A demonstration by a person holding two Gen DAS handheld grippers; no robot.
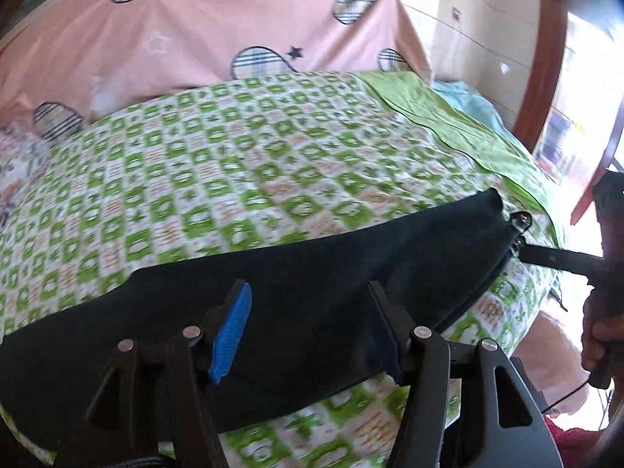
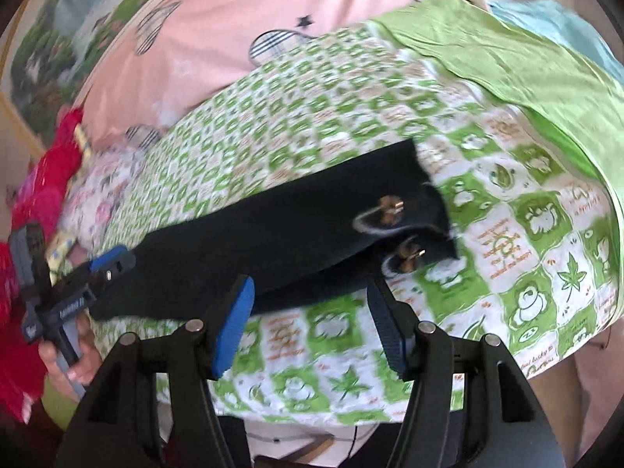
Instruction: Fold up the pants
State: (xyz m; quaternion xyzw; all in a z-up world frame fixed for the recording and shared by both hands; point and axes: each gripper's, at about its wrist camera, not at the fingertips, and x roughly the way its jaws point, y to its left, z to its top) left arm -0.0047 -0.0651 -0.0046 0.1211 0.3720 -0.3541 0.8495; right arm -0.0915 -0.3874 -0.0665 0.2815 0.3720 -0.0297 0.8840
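Dark navy pants [image 1: 296, 284] lie in a long folded strip across the green-and-white patterned bedspread [image 1: 234, 163]. My left gripper [image 1: 312, 312] is open, its blue-padded fingers [image 1: 230, 335] hovering over the strip's near edge. In the right wrist view the pants [image 2: 273, 234] run from left to centre, the end with gold metal buttons [image 2: 394, 204] lying near the middle. My right gripper [image 2: 312, 319] is open just in front of that end, over the bedspread [image 2: 507, 234]. The left gripper also shows in the right wrist view [image 2: 97, 273], at the pants' far left end.
A pink blanket with heart prints [image 1: 195, 39] is piled at the back. A plain green sheet [image 1: 448, 124] lies along the right side of the bed. Red and pink cloth [image 2: 39, 202] sits at the left. The bed edge drops off on the right [image 1: 546, 312].
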